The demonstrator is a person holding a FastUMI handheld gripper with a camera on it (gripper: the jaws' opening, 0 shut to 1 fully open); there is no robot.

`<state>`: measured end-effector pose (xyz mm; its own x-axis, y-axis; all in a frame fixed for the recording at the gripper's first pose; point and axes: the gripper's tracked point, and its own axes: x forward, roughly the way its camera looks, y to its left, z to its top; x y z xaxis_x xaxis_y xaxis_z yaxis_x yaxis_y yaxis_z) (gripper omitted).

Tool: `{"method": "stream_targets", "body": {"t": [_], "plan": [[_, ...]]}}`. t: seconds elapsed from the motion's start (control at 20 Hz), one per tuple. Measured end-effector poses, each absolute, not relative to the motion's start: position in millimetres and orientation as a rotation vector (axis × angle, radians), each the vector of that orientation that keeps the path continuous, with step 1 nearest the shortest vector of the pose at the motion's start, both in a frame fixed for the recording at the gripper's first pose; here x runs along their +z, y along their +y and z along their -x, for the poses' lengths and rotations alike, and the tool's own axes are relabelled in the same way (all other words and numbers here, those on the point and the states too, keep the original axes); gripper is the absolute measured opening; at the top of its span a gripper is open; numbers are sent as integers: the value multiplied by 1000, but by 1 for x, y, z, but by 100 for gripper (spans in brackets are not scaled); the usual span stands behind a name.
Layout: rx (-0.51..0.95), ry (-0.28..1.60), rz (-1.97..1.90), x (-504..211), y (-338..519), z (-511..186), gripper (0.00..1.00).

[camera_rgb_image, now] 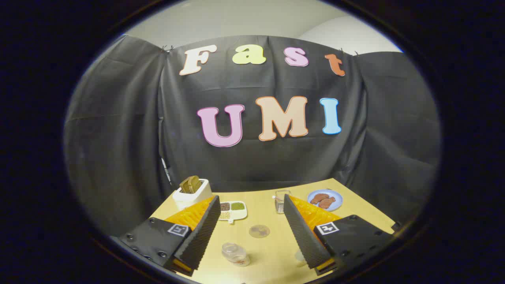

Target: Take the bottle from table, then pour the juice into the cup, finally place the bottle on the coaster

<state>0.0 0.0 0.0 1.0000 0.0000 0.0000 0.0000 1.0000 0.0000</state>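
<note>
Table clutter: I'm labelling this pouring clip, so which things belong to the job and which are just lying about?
Job: bottle between the open gripper fingers; coaster just ahead; cup beyond.
Lying about: toaster, divided dish, blue plate.

1. black cloth wall (118,130) hangs in loose folds all round the back, clipped along the top.
2. pale plain wall (236,19) shows above it.
3. light yellow wooden table (272,252), softly lit, sits in front of the cloth.
</note>
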Motion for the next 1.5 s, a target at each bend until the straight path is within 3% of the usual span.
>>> {"method": "stream_targets", "body": {"t": [0.8, 1.5], "plan": [[59, -12, 28, 4, 37, 28, 100], [-5, 187, 32, -104, 39, 90, 100]]}}
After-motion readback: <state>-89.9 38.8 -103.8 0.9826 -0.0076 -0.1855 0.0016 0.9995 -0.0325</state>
